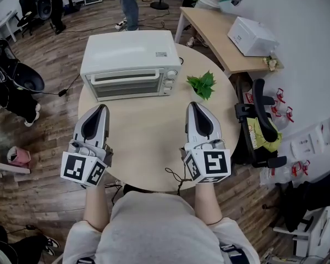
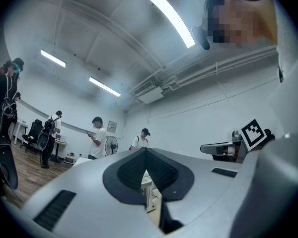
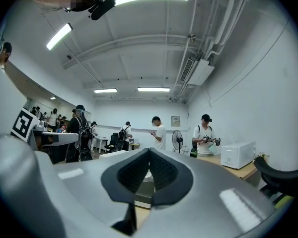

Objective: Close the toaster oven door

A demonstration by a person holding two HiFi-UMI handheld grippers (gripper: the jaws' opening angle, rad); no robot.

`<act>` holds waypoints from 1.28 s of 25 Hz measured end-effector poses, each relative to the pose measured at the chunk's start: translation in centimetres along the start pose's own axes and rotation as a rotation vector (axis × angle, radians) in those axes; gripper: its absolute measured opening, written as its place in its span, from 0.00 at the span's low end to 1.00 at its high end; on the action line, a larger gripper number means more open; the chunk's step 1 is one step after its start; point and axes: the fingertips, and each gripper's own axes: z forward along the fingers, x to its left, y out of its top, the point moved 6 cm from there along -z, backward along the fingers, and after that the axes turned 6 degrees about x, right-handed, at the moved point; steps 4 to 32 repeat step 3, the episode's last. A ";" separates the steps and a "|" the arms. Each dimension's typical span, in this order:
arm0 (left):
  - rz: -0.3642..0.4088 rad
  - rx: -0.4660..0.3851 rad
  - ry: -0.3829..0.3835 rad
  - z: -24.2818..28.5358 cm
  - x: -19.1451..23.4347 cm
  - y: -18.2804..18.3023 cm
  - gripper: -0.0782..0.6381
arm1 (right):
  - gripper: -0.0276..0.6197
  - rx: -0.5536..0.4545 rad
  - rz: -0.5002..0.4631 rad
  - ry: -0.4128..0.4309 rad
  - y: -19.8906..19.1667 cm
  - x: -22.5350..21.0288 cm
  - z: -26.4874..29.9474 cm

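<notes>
White boxy toaster oven (image 1: 130, 65) sits on round pale wooden table (image 1: 148, 139).

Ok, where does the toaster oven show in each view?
Head view: toaster oven upper centre, on the round table.
Left gripper view: low centre, a sliver between the fingers.
Right gripper view: low centre, likewise between the fingers.
Shared landmark: the tan table under it.

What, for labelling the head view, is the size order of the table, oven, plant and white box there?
Largest to smallest as they look:
1. table
2. oven
3. white box, though it sits farther from the camera, so its true size is unsure
4. plant
</notes>
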 end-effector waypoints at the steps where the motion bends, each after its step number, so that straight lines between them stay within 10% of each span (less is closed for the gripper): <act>1: 0.000 0.001 -0.001 0.0 0.0 0.0 0.11 | 0.06 0.000 0.000 0.000 0.0 0.0 -0.1; 32: -0.001 0.002 -0.003 -0.1 -0.1 -0.1 0.11 | 0.06 -0.001 0.000 -0.001 0.0 0.1 -0.2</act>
